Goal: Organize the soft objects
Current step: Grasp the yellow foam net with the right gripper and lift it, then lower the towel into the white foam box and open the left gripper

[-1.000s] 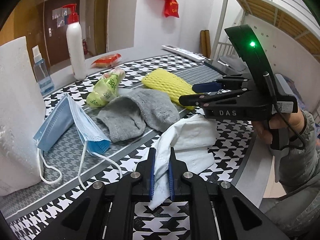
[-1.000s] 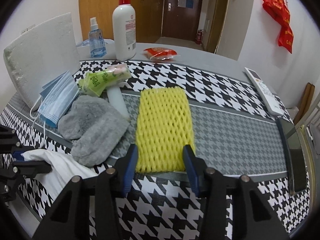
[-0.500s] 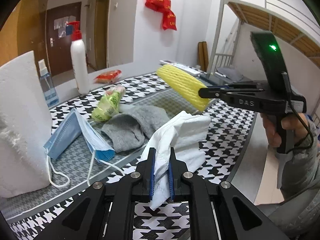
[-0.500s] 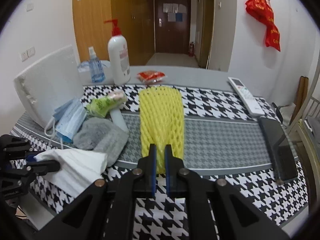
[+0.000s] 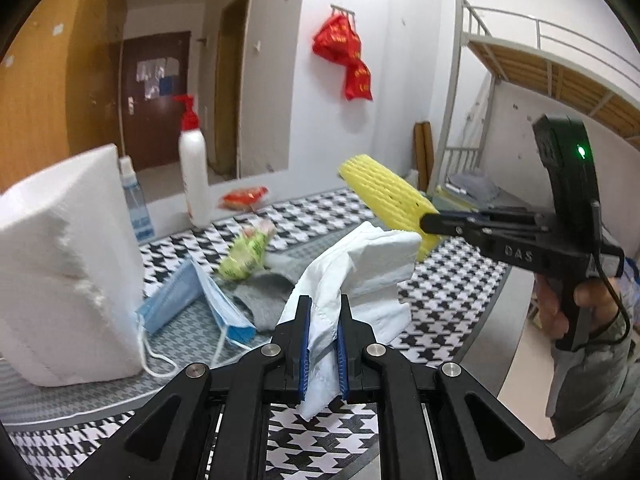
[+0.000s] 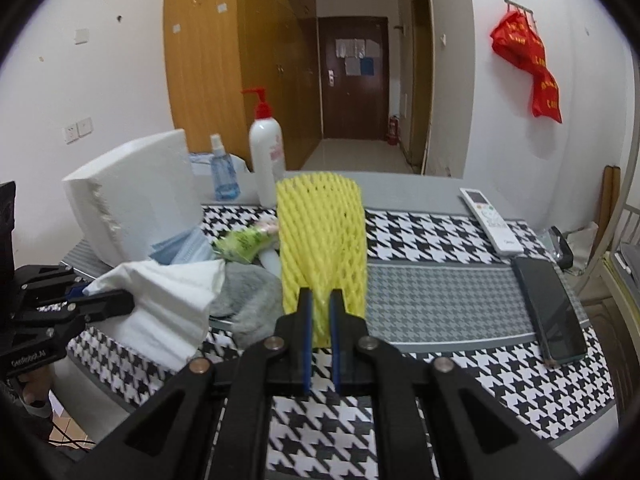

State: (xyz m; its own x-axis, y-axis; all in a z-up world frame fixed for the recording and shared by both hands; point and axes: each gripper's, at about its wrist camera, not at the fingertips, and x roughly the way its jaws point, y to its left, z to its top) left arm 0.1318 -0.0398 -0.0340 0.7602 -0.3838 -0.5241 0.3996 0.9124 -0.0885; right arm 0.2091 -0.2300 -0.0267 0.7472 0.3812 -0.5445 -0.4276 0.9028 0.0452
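My left gripper [image 5: 323, 308] is shut on a white cloth [image 5: 372, 256] and holds it above the houndstooth table; the cloth also shows in the right wrist view [image 6: 168, 300]. My right gripper [image 6: 320, 304] is shut on the near end of a yellow foam net sleeve [image 6: 322, 236], lifted off the table; the sleeve sticks up from that gripper [image 5: 430, 222] in the left wrist view [image 5: 384, 192]. A grey sock [image 6: 250, 300], a blue face mask [image 5: 192, 300] and a green packet [image 5: 244, 252] lie on the table.
A white foam block [image 5: 64, 272] stands at the left. A pump bottle [image 6: 266, 156], a small spray bottle [image 6: 224, 176] and a red packet [image 5: 244, 198] are at the back. A remote [image 6: 490, 220] and a phone [image 6: 550, 308] lie at the right.
Both grippers have risen, lifting the white cloth and the yellow net higher above the table. One second ago the right gripper was open around the net; it has since shut on it.
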